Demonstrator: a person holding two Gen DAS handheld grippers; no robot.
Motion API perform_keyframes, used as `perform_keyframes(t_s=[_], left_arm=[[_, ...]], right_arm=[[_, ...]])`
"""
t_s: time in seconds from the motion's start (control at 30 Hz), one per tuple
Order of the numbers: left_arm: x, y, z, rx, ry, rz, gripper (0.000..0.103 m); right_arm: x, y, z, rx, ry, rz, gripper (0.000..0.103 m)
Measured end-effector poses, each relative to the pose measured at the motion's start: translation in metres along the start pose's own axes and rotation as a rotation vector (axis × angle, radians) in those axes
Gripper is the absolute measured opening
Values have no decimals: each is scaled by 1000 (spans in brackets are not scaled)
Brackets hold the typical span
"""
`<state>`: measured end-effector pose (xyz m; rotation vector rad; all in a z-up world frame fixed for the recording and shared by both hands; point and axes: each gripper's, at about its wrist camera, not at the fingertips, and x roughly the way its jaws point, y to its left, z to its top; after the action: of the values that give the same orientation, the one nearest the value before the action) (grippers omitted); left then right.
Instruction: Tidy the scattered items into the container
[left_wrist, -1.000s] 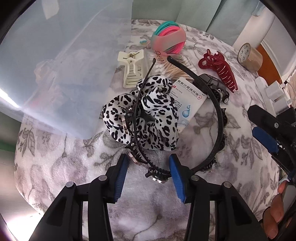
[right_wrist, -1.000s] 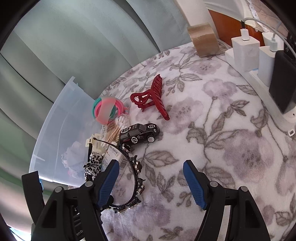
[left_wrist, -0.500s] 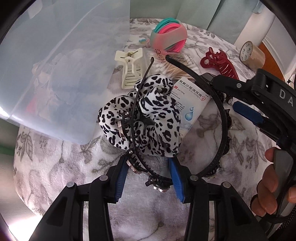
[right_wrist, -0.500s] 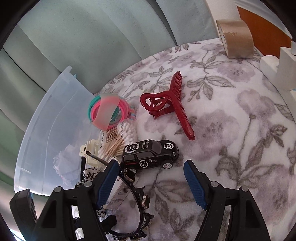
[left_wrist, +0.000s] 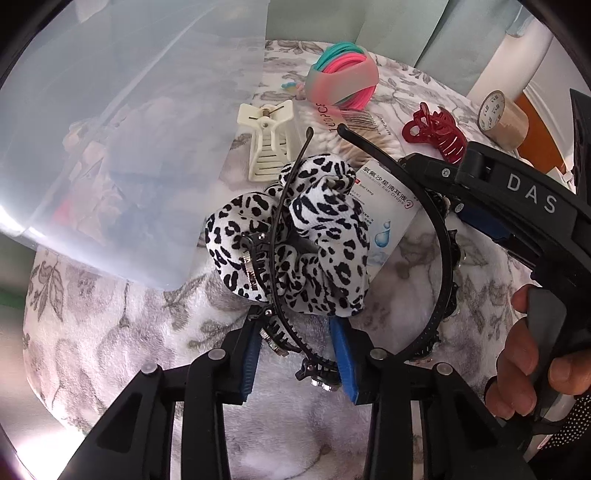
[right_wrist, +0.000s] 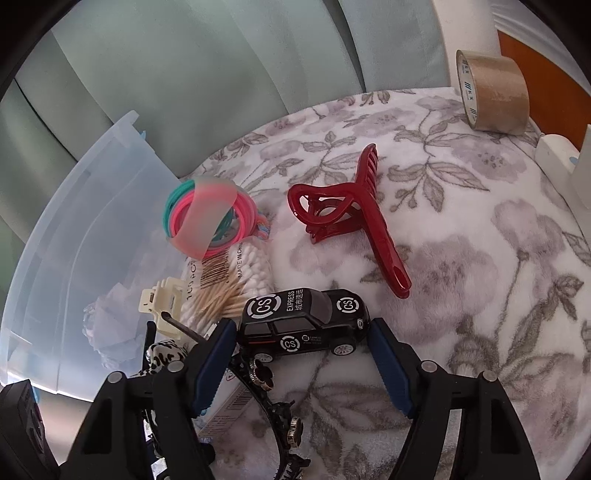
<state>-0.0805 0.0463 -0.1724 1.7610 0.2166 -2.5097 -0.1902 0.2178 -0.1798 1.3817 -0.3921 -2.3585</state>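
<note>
While the left gripper (left_wrist: 295, 354) closes around the thin black headband (left_wrist: 282, 236) lying over the leopard scrunchie (left_wrist: 295, 236), its pads not yet clearly clamped, the right gripper (right_wrist: 301, 354) stands released astride the toy car (right_wrist: 303, 325), likely the next pick. Just beside both lies the translucent container (left_wrist: 110, 147), a short carry.

The scrunchie (left_wrist: 314, 236) is white with black leopard spots. The toy car (right_wrist: 303, 323) is black with white lettering. The claw clip (right_wrist: 351, 218) is dark red, another clip (left_wrist: 271, 142) cream. The hair ties (right_wrist: 210, 218) are pink and teal. The blanket (right_wrist: 480, 277) is white with grey flowers.
</note>
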Motion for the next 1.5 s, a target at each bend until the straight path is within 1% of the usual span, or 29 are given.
perform_keyframes(t_s=[0.03, 0.13, 0.4, 0.53, 0.57, 0.67, 0.7, 0.73, 0.83, 1.1, 1.5], left_arm=[[-1, 1, 0, -1, 0, -2, 33], [-4, 4, -2, -6, 1, -8, 29], [-17, 11, -9, -18, -3, -32, 25], [-28, 15, -14, -7, -24, -43, 22], [-32, 14, -5, -5, -27, -46, 21], [-38, 16, -11, 1, -43, -52, 20], [-35, 17, -2, 3, -48, -55, 19], [-31, 8, -3, 3, -53, -54, 19], [-27, -4, 2, 5, -69, -59, 17], [-53, 1, -9, 24, -121, -67, 16], [-84, 11, -15, 12, -198, -84, 16]], right_arm=[[-1, -1, 0, 8, 1, 5, 76], [-5, -2, -2, 18, -2, 4, 76], [-25, -10, -8, 77, -25, 18, 76], [-39, -13, -13, 96, -41, 19, 76], [-42, -14, -14, 99, -45, 20, 76], [-51, -16, -18, 109, -55, 21, 76], [-54, -16, -20, 115, -58, 24, 76], [-57, -17, -21, 121, -60, 29, 76], [-65, -17, -27, 136, -64, 41, 76], [-97, -14, -36, 144, -112, 43, 76], [-145, 3, -42, 125, -192, 48, 76]])
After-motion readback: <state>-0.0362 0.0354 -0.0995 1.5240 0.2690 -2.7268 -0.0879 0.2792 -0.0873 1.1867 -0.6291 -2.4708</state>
